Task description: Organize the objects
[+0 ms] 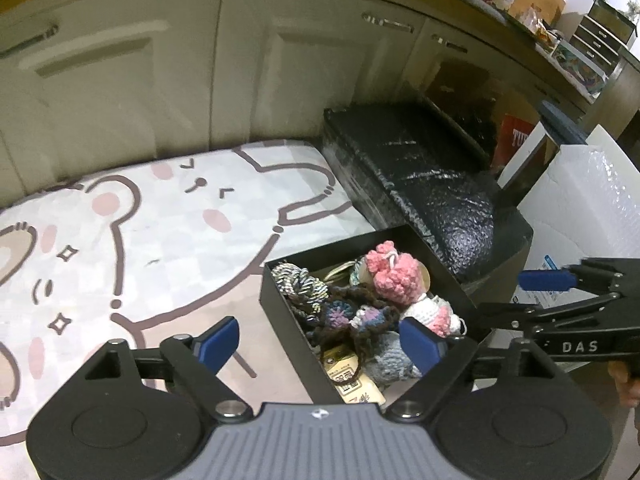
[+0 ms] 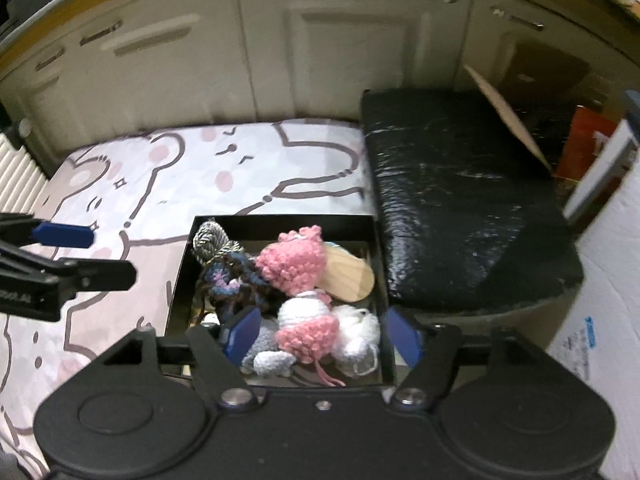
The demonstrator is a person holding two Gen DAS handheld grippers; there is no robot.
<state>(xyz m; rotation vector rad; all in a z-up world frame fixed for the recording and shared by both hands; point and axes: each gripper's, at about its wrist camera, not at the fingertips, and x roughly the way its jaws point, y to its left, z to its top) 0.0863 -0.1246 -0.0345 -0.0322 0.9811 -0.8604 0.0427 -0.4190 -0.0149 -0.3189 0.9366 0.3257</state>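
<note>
Right wrist view shows us the bear-print mat [image 2: 168,184] spread before the cupboard doors [image 2: 248,48], with a black wrapped block [image 2: 460,200] at its right side. At the near right corner of the mat sits the black box [image 2: 180,280], and we judge that the small things are gathered in it to keep them together: a pink crochet doll [image 2: 298,268], a rope knot [image 2: 210,240], a wooden oval piece [image 2: 348,276]. Our right tool [image 2: 320,334] hovers over the near end of the box, pointing steeply down, its jaws apart and gripping nothing. Our left tool [image 1: 320,338] is at the left side of the box, wide open and empty, also tilted down.
</note>
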